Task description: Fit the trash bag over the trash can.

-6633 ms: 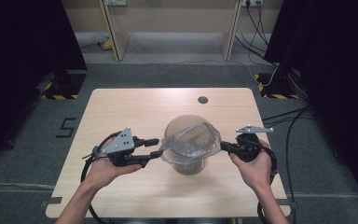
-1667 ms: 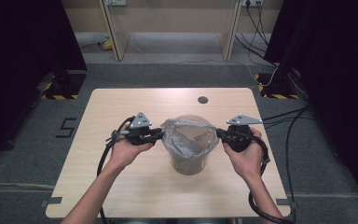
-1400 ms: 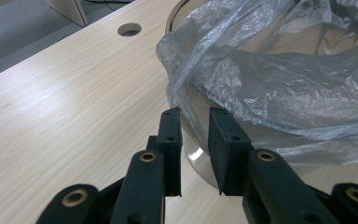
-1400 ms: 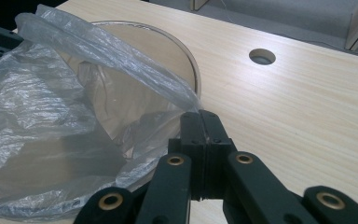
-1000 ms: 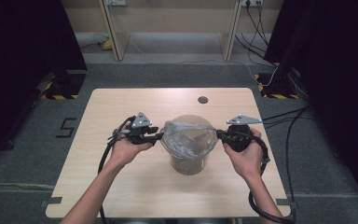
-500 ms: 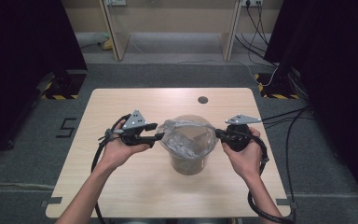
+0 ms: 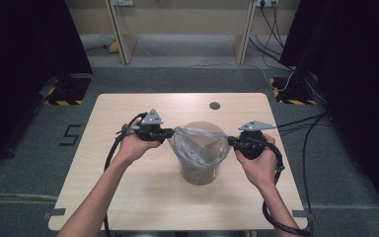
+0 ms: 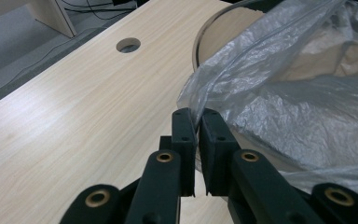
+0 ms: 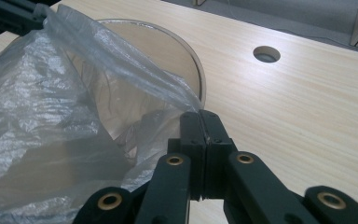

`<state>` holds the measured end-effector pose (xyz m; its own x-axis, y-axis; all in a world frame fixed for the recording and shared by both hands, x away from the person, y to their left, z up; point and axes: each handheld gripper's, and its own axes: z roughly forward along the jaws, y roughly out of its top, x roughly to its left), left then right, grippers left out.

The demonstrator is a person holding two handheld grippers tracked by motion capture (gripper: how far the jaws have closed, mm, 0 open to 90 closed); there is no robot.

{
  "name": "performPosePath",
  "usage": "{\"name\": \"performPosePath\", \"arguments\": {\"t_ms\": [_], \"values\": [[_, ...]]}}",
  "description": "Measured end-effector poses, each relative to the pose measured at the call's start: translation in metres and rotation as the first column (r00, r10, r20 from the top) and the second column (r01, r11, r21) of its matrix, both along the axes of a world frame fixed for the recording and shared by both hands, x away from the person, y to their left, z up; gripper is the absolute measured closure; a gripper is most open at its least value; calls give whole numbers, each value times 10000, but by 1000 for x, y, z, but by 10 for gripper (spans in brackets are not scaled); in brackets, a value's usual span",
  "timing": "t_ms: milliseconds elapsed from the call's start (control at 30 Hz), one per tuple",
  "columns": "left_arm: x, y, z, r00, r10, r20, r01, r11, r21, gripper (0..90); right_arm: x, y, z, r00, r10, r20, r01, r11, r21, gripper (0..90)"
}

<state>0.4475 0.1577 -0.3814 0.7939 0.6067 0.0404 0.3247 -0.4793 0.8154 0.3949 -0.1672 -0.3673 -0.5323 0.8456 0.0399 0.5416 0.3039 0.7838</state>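
A round wood-coloured bin stands mid-table, lined with a clear plastic bag. My left gripper is at the bag's left edge. In the left gripper view its jaws have just been closing, and the left gripper now pinches the thin film of the bag between its tips. My right gripper holds the opposite edge. In the right gripper view the right gripper is shut tight on a drawn-up corner of the bag, above the bin rim. The bag is stretched between both grippers.
The light wooden table has a round cable hole near its far edge. Cables trail from both grippers off the table's near side. Dark curtains flank the table, and desk legs stand beyond it on the grey floor.
My left gripper has shifted a little at the bag's left edge and its jaws have closed on the film. The right gripper has stayed still on the right edge.
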Motion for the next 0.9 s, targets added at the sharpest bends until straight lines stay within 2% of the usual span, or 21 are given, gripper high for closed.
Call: {"name": "performPosePath", "arguments": {"t_ms": [133,200,367,500,600,767,900], "values": [[5,-2,0,9998,155,80,-155,9999,-65,850,-2,-2,-1,9999,91,-112,-92,9999,-77,889],[7,-4,0,9996,237,178,-236,9997,-79,852,-4,-2,0,9998,141,-123,-142,9999,-90,858],[9,-8,1,9981,435,444,-433,9990,-50,860,-9,-1,11,9991,410,114,-409,9991,-134,786],[10,-10,1,9979,476,434,-477,9989,30,863,-10,2,20,9975,630,322,-625,9979,-149,740],[11,-11,2,9973,519,513,-522,9986,30,865,-7,6,21,9965,778,294,-771,9967,-248,753],[14,-14,5,9968,483,642,-487,9988,42,865,-2,5,15,9970,770,22,-768,9964,-354,874],[16,-17,6,9967,464,663,-468,9989,48,864,1,2,9,9984,571,-26,-571,9977,-364,889]]}}
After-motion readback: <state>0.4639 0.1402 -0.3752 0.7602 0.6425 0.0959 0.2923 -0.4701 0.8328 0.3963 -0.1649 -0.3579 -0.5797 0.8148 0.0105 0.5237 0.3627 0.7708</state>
